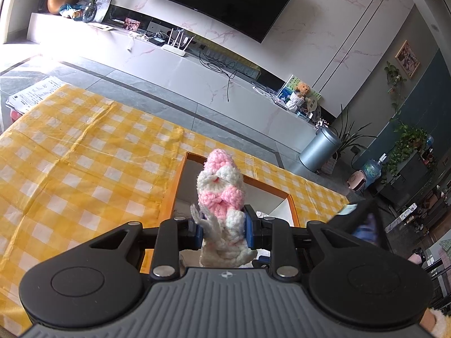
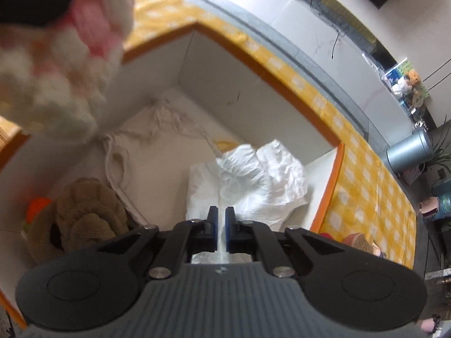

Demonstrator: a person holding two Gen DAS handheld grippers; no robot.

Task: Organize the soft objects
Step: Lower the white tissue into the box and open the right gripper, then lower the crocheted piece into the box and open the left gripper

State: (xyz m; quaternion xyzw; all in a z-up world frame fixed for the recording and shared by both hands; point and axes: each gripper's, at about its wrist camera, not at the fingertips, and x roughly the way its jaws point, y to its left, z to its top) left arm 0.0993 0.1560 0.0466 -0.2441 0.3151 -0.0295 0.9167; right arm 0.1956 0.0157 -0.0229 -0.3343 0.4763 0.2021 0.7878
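Left claw (image 1: 222,232) is clamped on the pink-and-white crochet toy (image 1: 221,186), holding it upright above the orange-rimmed box (image 1: 180,180) on the yellow checked surface (image 1: 84,146). Right claw (image 2: 221,229) is nipped tight on a fold of the white crumpled cloth (image 2: 253,177), down inside the box (image 2: 284,84). A brown plush (image 2: 81,211) lies in the box's left part, beside a cream cloth (image 2: 146,152).

Right gripper (image 2: 221,226) jaws pinching white crumpled cloth (image 2: 253,180) inside orange-rimmed box (image 2: 282,84), brown plush (image 2: 81,217) at left.
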